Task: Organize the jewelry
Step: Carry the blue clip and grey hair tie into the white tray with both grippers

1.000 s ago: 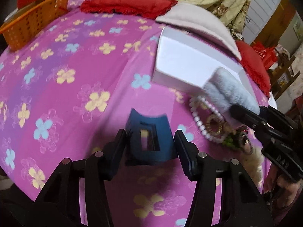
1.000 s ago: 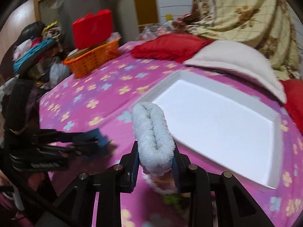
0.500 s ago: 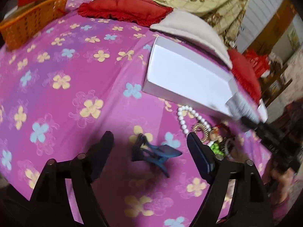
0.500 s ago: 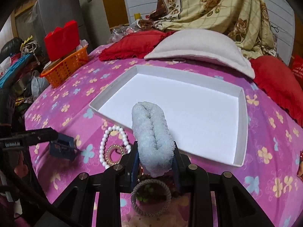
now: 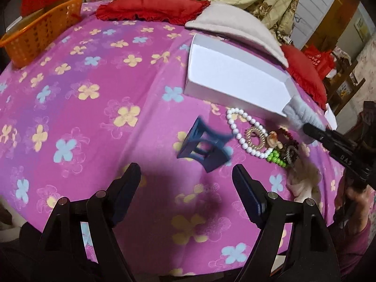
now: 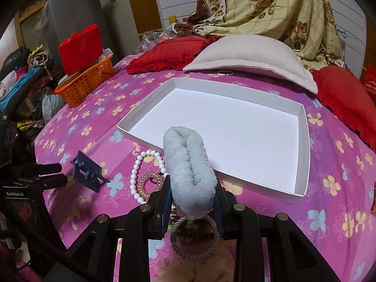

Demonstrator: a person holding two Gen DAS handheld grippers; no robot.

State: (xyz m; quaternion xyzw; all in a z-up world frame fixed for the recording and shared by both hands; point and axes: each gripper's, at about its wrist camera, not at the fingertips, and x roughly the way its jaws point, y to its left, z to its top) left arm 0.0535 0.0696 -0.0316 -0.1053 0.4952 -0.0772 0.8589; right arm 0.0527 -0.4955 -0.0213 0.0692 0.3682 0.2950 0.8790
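A dark blue hair claw clip point(image 5: 204, 144) lies on the pink flowered bedspread, just beyond my open, empty left gripper point(image 5: 186, 183); it also shows in the right wrist view point(image 6: 88, 171). My right gripper point(image 6: 191, 197) is shut on a fluffy light-blue hair clip point(image 6: 188, 171), held above a jewelry pile: a white pearl bracelet point(image 5: 239, 130), a gold ring-shaped piece point(image 5: 256, 137), green beads point(image 5: 276, 158) and a braided bracelet point(image 6: 195, 252). An empty white shallow box point(image 6: 303, 150) lies just beyond the fluffy clip.
An orange basket point(image 6: 87, 84) with a red box stands at the bed's far left. Red cushions point(image 6: 169, 56) and a beige pillow point(image 6: 249, 56) lie behind the white box. A silver ring point(image 6: 225, 72) rests by the pillow. Clutter lies beyond the left bed edge.
My left gripper opened and let go of the blue claw clip, which now lies on the bedspread, and drew back. My right gripper rose and pulled back with the fluffy clip.
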